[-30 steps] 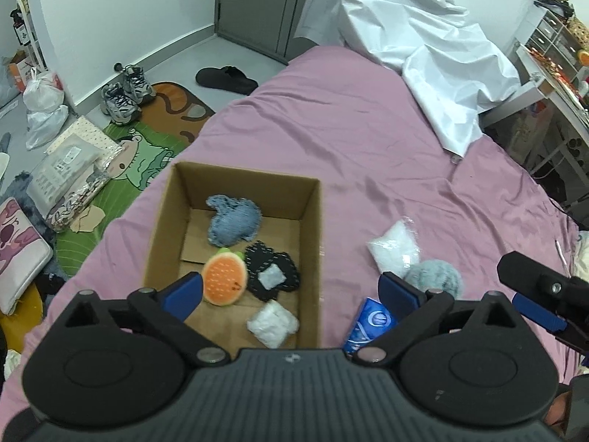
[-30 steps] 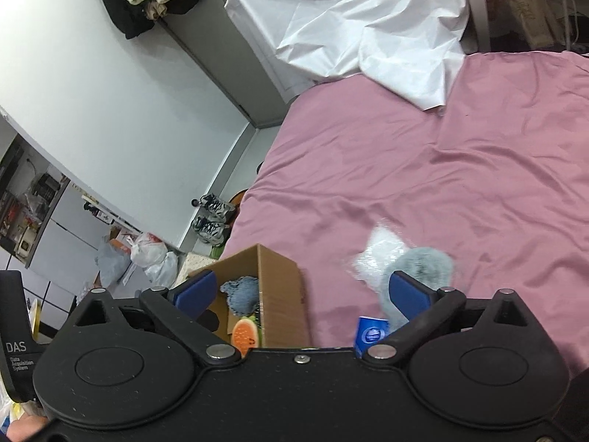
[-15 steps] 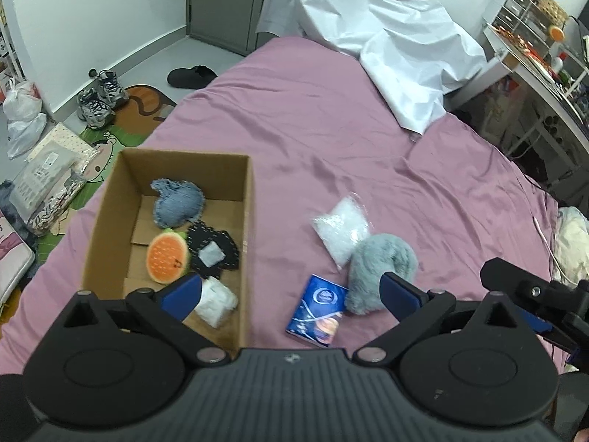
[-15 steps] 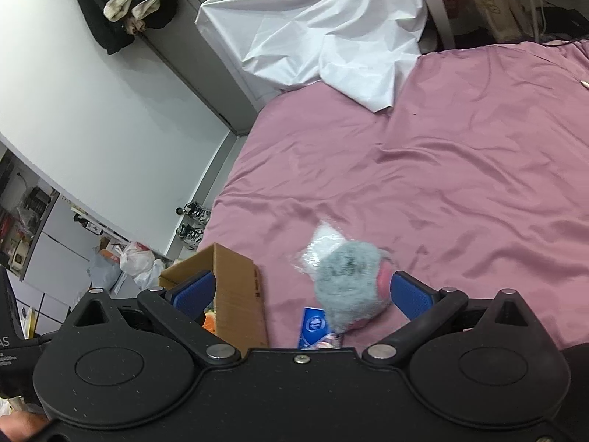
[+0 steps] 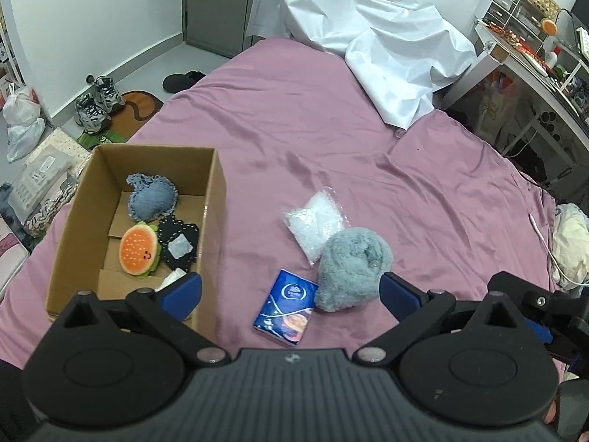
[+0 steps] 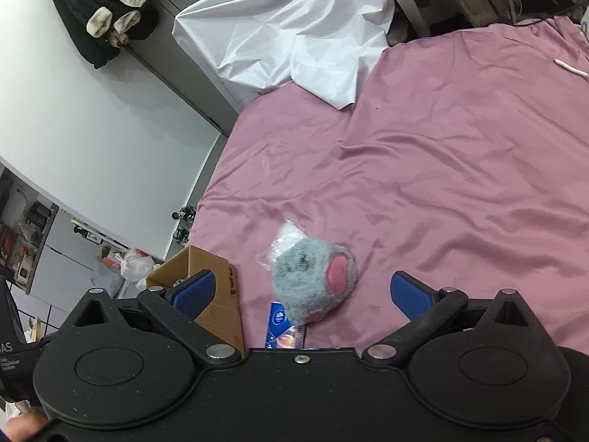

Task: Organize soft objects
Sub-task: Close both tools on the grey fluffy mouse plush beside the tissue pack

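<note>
A cardboard box (image 5: 211,199) sits on the pink bed at the left and holds a blue knitted piece (image 5: 151,200), an orange burger plush (image 5: 138,246), a black patch (image 5: 178,245) and a white item. On the bed to its right lie a clear bag of white filling (image 5: 314,223), a grey fluffy plush (image 5: 351,263) with pink patches (image 6: 313,283), and a blue tissue pack (image 5: 287,309). My left gripper (image 5: 289,291) is open above the tissue pack. My right gripper (image 6: 302,293) is open, just short of the grey plush. Both are empty.
A crumpled white sheet (image 5: 379,48) lies at the bed's far end. A white cable (image 6: 570,68) and a cream cloth (image 5: 568,243) lie at the right edge. Shoes (image 5: 95,101), bags and a mat are on the floor left of the bed. A cluttered desk (image 5: 530,44) stands right.
Both grippers have shifted right, from over the box toward the loose items. The grey plush, bag and tissue pack now sit between the fingers. Nothing was picked up.
</note>
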Motion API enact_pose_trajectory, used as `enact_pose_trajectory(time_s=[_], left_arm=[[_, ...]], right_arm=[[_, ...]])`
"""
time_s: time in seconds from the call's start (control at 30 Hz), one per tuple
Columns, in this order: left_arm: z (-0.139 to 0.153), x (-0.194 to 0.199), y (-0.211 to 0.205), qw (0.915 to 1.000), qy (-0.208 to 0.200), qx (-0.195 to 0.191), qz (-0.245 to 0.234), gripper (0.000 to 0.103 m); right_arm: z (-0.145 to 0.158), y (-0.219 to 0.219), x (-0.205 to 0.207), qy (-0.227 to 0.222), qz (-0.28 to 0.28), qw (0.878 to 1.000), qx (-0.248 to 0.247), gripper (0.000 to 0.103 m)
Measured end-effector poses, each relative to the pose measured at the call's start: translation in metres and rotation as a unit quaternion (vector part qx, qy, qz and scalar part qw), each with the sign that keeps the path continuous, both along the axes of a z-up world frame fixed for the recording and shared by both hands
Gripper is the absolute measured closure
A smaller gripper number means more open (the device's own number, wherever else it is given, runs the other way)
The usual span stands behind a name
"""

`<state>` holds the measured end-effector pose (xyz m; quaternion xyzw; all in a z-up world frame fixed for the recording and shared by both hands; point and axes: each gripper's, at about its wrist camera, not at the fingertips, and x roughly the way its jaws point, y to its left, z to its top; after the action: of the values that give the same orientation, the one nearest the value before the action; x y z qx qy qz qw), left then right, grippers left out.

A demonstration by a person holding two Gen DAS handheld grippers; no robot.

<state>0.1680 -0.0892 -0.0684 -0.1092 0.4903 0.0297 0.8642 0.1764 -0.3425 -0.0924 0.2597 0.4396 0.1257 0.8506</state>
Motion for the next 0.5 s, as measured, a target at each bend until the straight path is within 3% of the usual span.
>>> enact_pose_trajectory(time_s=[0.33, 0.5], left_arm=[[-0.029, 0.002, -0.02, 0.9998, 0.018, -0.004, 0.011, 0.004], [-0.045, 0.003, -0.024, 0.9992, 0.026, -0.02, 0.021, 0.015]], right_arm=[[-0.021, -0.012, 0.008, 0.026, 0.01, 1.0, 0.014, 0.003], [-0.034, -0.013, 0.016, 0.042, 0.015, 0.998, 0.037, 0.01]])
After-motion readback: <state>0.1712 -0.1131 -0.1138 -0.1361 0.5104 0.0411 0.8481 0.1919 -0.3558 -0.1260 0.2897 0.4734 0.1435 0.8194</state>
